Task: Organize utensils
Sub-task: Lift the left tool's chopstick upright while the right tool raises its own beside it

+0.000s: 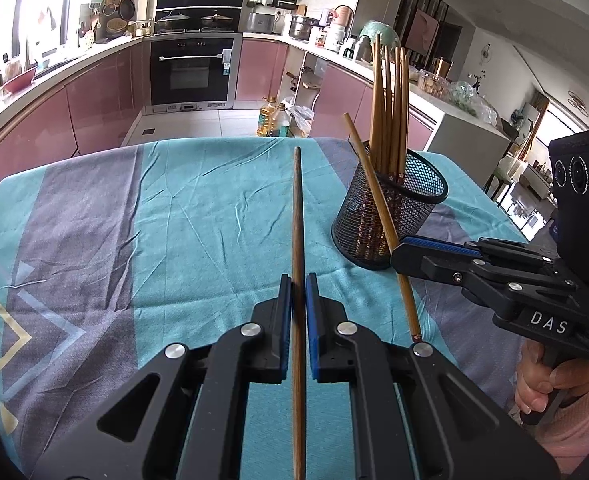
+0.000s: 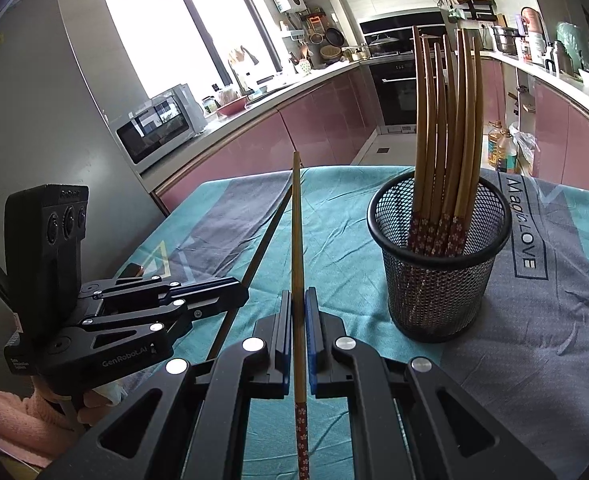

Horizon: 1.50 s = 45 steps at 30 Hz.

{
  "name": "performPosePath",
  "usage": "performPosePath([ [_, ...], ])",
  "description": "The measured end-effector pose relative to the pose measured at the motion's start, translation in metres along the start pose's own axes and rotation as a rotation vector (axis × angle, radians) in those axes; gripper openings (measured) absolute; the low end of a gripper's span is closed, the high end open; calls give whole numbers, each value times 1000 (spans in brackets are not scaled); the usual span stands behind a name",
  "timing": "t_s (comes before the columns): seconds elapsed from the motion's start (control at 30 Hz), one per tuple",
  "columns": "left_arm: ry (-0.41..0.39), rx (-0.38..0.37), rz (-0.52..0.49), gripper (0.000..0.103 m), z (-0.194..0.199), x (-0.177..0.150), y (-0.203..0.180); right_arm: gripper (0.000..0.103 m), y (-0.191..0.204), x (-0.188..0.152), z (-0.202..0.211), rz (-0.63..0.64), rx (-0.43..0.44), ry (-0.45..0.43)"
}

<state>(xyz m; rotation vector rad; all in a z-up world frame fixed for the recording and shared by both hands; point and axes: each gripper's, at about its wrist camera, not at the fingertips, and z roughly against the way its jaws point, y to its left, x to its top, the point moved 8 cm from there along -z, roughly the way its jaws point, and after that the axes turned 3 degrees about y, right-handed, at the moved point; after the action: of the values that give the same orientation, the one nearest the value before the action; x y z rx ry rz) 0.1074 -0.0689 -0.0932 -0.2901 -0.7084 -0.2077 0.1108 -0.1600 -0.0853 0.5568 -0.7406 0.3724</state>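
My left gripper (image 1: pixel 298 284) is shut on a dark brown chopstick (image 1: pixel 297 208) that points away over the table. To its right, my right gripper (image 1: pixel 398 252) is shut on a lighter chopstick (image 1: pixel 357 148) with a red flowered end, held aslant just in front of the black mesh cup (image 1: pixel 410 208). In the right wrist view, the right gripper (image 2: pixel 298 296) pinches that light chopstick (image 2: pixel 296 220), and the left gripper (image 2: pixel 242 292) holds the dark chopstick (image 2: pixel 265 240) beside it. The mesh cup (image 2: pixel 438 280) stands upright at the right, with several chopsticks (image 2: pixel 446 120) in it.
A teal and grey cloth (image 1: pixel 174 200) covers the table. Beyond its far edge are oil bottles (image 1: pixel 272 118) on the floor, pink cabinets and an oven (image 1: pixel 192 68). A hand in a pink sleeve (image 1: pixel 542 384) grips the right tool. A small brown object (image 2: pixel 134 270) lies at the table's left edge.
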Motion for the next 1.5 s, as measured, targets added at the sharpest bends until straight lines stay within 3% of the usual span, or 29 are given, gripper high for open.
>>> performPosePath([
  [1.5, -63, -34, -17, 8, 24, 14, -10, 5, 1, 12, 22, 9, 0, -69],
])
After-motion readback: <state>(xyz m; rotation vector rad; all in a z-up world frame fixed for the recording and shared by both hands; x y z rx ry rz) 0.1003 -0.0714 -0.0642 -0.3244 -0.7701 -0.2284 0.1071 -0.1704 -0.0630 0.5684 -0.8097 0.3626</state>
